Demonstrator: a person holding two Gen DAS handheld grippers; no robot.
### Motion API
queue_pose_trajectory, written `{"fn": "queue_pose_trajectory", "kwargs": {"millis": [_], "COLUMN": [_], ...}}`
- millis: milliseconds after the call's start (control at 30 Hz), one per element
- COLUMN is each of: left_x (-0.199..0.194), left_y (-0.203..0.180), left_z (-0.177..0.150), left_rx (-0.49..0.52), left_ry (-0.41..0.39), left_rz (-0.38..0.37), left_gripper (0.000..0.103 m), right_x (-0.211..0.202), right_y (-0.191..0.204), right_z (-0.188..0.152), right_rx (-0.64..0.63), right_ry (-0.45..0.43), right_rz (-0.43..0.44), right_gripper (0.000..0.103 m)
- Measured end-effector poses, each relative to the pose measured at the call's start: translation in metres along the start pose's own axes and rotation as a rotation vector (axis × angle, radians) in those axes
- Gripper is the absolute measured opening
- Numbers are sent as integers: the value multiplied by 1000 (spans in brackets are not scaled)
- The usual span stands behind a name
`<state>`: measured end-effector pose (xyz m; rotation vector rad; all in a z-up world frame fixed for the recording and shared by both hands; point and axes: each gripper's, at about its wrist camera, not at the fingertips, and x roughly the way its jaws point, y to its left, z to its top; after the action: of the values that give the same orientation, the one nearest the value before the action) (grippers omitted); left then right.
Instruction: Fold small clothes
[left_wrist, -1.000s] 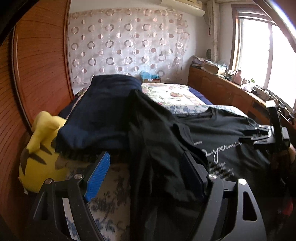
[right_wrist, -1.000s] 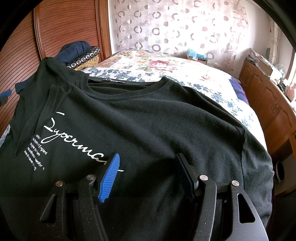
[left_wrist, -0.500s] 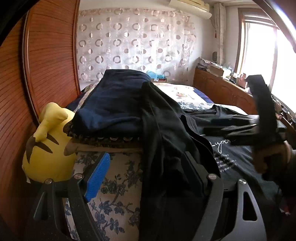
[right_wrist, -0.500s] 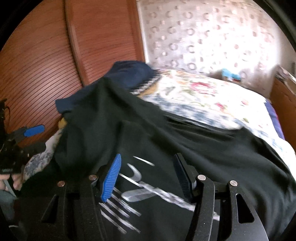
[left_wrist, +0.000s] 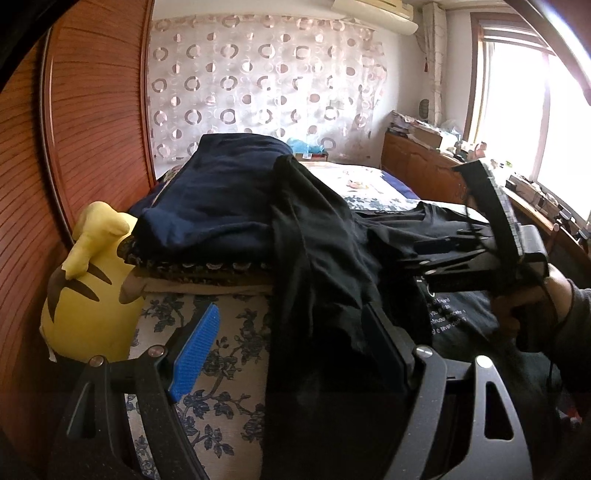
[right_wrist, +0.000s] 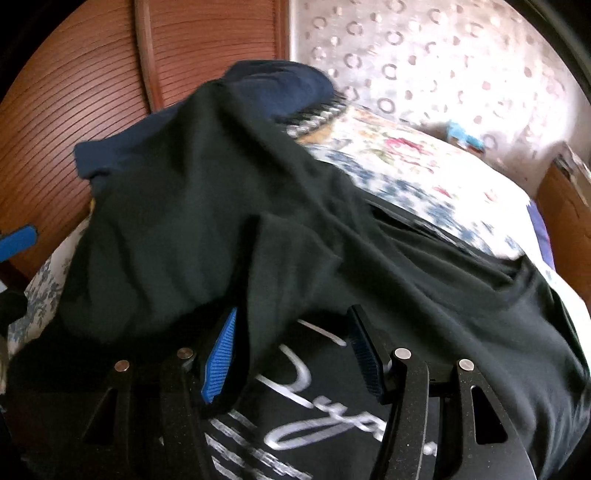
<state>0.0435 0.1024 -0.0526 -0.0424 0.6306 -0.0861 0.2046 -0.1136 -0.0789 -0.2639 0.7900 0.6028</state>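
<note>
Left claw (left_wrist: 291, 347) agape, right claw (right_wrist: 291, 350) agape over one black T-shirt (right_wrist: 406, 266), one yellow plush (left_wrist: 88, 291)

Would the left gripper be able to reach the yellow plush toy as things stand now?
Probably yes. The left gripper stands open, and the yellow plush toy sits just beyond its blue pad, with only bare floral bedding between them. The black T-shirt drapes over the other finger, away from the toy.

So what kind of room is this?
Most likely a home bedroom: a bed with a floral cover, a curtain behind it, a yellow plush toy and a wooden cabinet under the window.
</note>
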Motion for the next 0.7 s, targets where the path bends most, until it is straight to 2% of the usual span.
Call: {"fn": "queue_pose_trajectory", "kwargs": {"millis": [200, 400, 500, 567, 633, 700], "left_x": [1, 2, 6, 11, 18, 23], "left_y": [-5, -8, -9, -10, -13, -14], "left_z": [1, 0, 0, 0, -1, -2], "left_rx": [10, 26, 31, 33, 44, 51], "left_ry": [1, 5, 18, 43, 72, 87], "left_rz": [-4, -9, -30, -33, -32, -39], "left_gripper": [80, 79, 63, 44, 35, 34], "right_x": [-29, -65, -85, -98, -107, -113], "right_y": [-24, -29, -36, -45, -55, -67], "right_z": [-18, -36, -50, -64, -77, -88], "right_rx": [48, 66, 57, 61, 67, 77], "right_ry": [-23, -70, -90, -94, -89, -75], "right_rz": [-68, -53, -58, -79, -103, -130], "right_gripper": [61, 61, 61, 61, 61, 61]}}
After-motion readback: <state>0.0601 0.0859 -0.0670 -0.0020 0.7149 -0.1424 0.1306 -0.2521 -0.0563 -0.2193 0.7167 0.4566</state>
